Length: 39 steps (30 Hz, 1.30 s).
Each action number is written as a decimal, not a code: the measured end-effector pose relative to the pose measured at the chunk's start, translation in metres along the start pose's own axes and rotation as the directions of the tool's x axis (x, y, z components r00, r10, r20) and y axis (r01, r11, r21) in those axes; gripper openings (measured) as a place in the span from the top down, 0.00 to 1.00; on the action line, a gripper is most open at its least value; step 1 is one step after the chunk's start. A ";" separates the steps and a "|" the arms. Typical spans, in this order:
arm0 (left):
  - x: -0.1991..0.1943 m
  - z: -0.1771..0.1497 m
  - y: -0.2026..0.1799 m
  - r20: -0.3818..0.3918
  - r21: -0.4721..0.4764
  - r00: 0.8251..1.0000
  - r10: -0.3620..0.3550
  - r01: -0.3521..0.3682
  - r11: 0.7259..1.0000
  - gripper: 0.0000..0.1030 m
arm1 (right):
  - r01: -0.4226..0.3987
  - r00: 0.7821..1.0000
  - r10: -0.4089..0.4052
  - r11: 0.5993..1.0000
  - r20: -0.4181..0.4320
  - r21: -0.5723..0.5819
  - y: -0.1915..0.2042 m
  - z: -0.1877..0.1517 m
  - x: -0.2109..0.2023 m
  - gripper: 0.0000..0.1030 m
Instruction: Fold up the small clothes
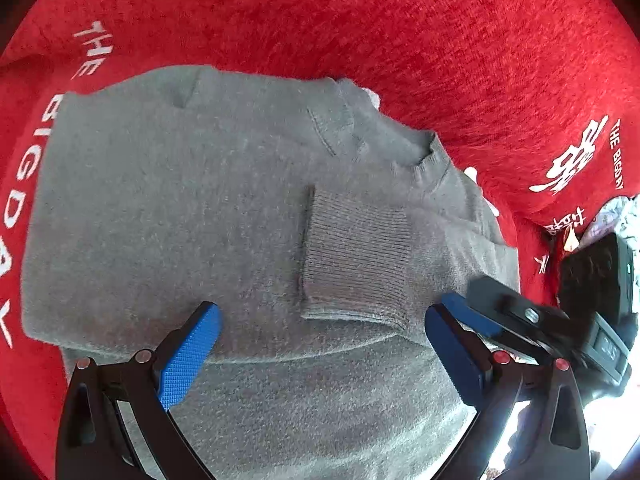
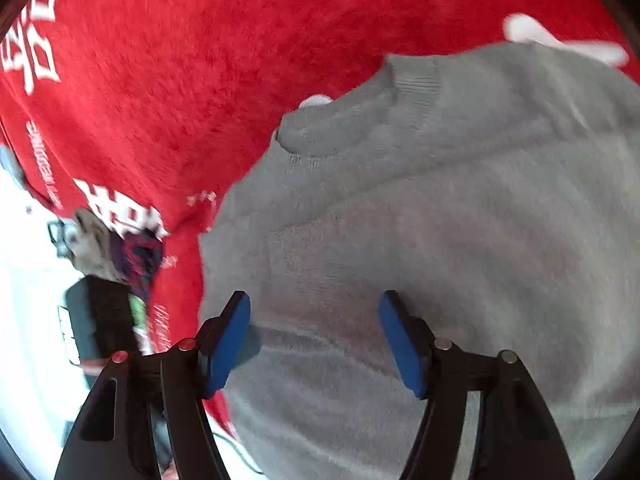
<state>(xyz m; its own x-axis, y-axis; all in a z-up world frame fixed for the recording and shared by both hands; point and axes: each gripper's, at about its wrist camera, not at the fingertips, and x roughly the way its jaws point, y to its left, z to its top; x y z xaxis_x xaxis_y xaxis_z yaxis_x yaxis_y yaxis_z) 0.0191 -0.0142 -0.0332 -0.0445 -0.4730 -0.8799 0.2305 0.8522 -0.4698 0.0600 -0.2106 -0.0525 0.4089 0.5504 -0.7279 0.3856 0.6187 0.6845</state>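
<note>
From the left wrist camera, a small grey knitted sweater (image 1: 224, 208) lies partly folded on a red plush cloth with white printed lettering (image 1: 460, 40); one ribbed cuff (image 1: 356, 256) is laid across the sweater's body, and the ribbed neckline (image 1: 428, 160) points toward the upper right. White capitals on the cloth read "THE BIG DAY" down the left edge, and "THE BIGDAY" again at the right beside large white Chinese characters that cannot be made out. The left gripper (image 1: 322, 344), black-framed with blue textured pads, hovers over the lower part of the sweater with its jaws spread wide and nothing between them. The right gripper's blue-tipped black body (image 1: 532, 320) shows at the right edge, just beyond the sweater's side; behind it lie some dark and patterned items too blurred to identify.

From the right wrist camera, blurred by motion, the same sweater (image 2: 440, 220) fills the right and centre, neckline (image 2: 316, 136) toward the top, on the red cloth (image 2: 200, 60); white characters and small lettering at the left are unreadable. The right gripper (image 2: 316, 340) sits over the sweater's left portion, jaws spread apart, gripping nothing. At the far left a dark crumpled garment (image 2: 136, 256) and a black object (image 2: 92, 320) lie past the cloth's edge against a bright white area.
</note>
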 end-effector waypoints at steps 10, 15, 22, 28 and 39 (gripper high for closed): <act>0.015 0.001 -0.030 -0.066 0.008 0.996 -0.056 0.057 0.998 0.05 | -0.033 0.996 0.018 0.985 0.090 0.170 -0.074 -0.041 -0.081 0.31; 0.031 0.004 -0.037 -0.118 -0.042 0.991 -0.064 0.059 0.997 0.87 | -0.059 0.992 0.031 0.969 0.119 0.240 -0.096 -0.059 -0.093 0.31; -0.012 0.015 -0.047 0.047 0.026 0.997 -0.058 0.057 0.998 0.92 | -0.118 0.981 0.050 0.922 0.190 0.368 -0.128 -0.068 -0.096 0.31; -0.049 0.026 -0.030 0.118 0.039 0.992 -0.038 0.034 0.999 0.92 | -0.203 0.943 0.050 0.871 0.330 0.448 -0.149 -0.053 -0.111 0.31; -0.017 -0.014 0.002 0.028 0.045 0.994 0.101 -0.102 0.994 0.92 | 0.014 0.954 -0.110 0.946 0.278 0.325 -0.152 -0.018 -0.129 0.93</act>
<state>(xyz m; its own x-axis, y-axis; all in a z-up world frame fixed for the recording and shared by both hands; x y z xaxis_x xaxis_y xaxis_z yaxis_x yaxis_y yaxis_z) 0.0069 -0.0014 -0.0207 0.0059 -0.3905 -0.9206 0.2771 0.8852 -0.3737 -0.0659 -0.3656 -0.0630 0.5776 0.3017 -0.7586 0.6393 0.4107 0.6501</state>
